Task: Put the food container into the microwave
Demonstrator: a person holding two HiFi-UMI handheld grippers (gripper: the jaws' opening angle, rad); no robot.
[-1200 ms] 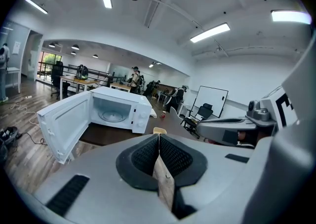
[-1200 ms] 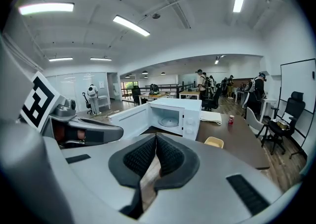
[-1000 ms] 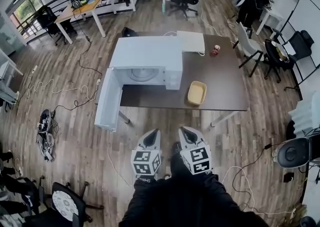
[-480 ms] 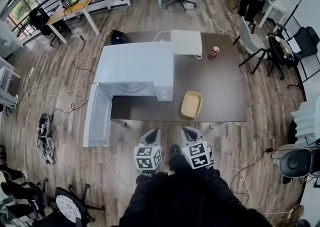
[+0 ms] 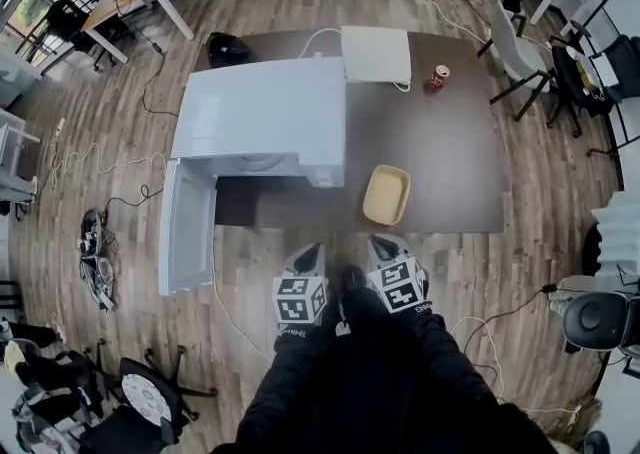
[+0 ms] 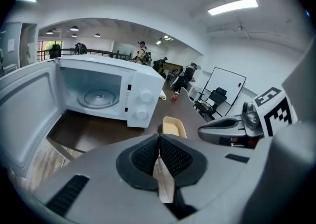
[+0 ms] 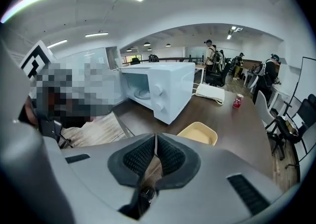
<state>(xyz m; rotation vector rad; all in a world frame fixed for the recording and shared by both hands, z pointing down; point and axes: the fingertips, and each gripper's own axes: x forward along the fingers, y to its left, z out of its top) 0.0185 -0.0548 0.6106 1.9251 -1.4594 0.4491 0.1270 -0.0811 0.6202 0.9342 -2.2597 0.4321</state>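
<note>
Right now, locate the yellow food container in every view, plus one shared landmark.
Head view: food container, table's near edge, right of centre.
Left gripper view: food container, near centre.
Right gripper view: food container, right of centre.
Shared landmark: open microwave, left of it throughout.

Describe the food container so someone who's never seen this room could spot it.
Start at the dark brown table with the big white microwave, door open. Right of the microwave, near the table's near edge, sits the food container. It is a shallow, pale yellow, open tray, unlike the small red can and flat white box at the far edge.
</note>
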